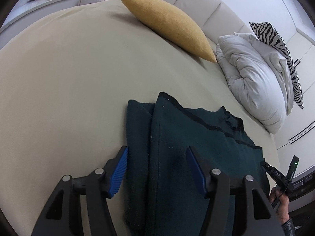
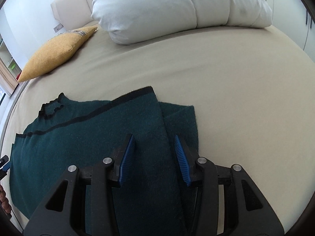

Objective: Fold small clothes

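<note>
The left gripper (image 1: 156, 158) and right gripper (image 2: 155, 147), both with blue-padded jaws spread wide and gripping nothing, hang over a dark green sweater (image 2: 94, 129) lying flat on a beige bed (image 2: 236, 74), one side folded inward; a yellow cushion (image 1: 169, 23) and white duvet (image 1: 254, 78) lie beyond.

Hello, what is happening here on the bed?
A person is folding a dark green sweater on a beige bed, with a hand-held gripper in each hand. Both the left hand-held gripper and the right hand-held gripper are open above the sweater, gripping nothing. One side is already folded over the body.
</note>
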